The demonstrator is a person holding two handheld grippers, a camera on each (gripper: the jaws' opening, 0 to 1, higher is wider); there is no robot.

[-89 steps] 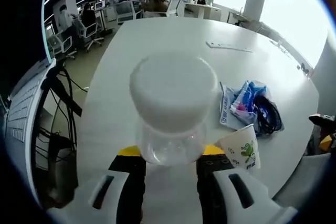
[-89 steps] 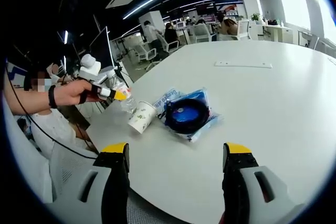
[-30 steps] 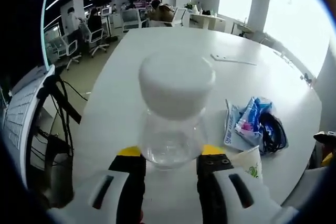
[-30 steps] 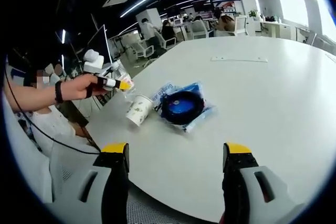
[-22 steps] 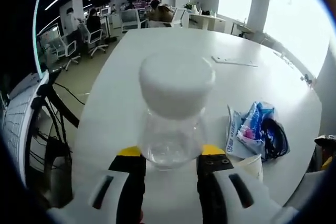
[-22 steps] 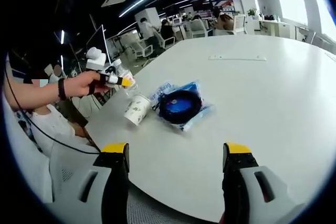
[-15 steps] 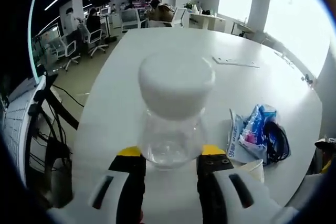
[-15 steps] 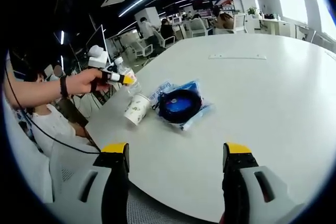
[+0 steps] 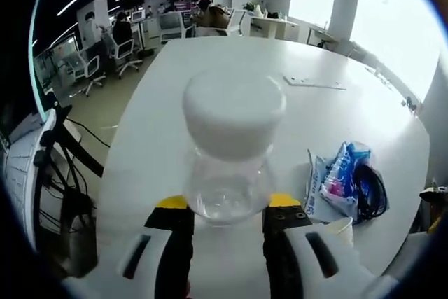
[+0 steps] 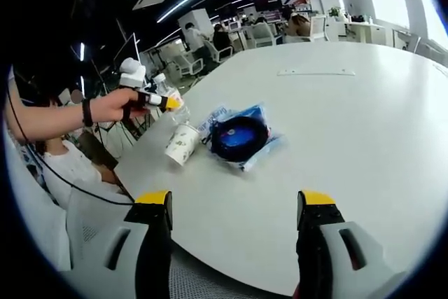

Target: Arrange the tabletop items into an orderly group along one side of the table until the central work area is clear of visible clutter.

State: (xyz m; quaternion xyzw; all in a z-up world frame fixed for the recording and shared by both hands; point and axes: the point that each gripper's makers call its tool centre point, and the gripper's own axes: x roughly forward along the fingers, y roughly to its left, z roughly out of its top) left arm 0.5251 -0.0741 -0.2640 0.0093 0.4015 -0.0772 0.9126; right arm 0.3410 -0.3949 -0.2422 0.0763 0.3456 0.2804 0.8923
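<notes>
The left gripper (image 9: 227, 218) is clamped on a clear bottle (image 9: 229, 148) standing upright, cap away from the jaws. The paper cup (image 10: 181, 144) and blue bag (image 10: 240, 135) lie ahead-left of the right gripper (image 10: 233, 211) (wide open, empty, farther off).

Since 3 s ago: left gripper (image 10: 166, 102) with the clear plastic bottle with white cap (image 9: 231, 150) has lifted off the white round table (image 10: 364, 124) and now sits higher, above the white paper cup with green print (image 10: 181, 143). Cup went from beside the bottle to lower right edge of left gripper view (image 9: 337, 228)
</notes>
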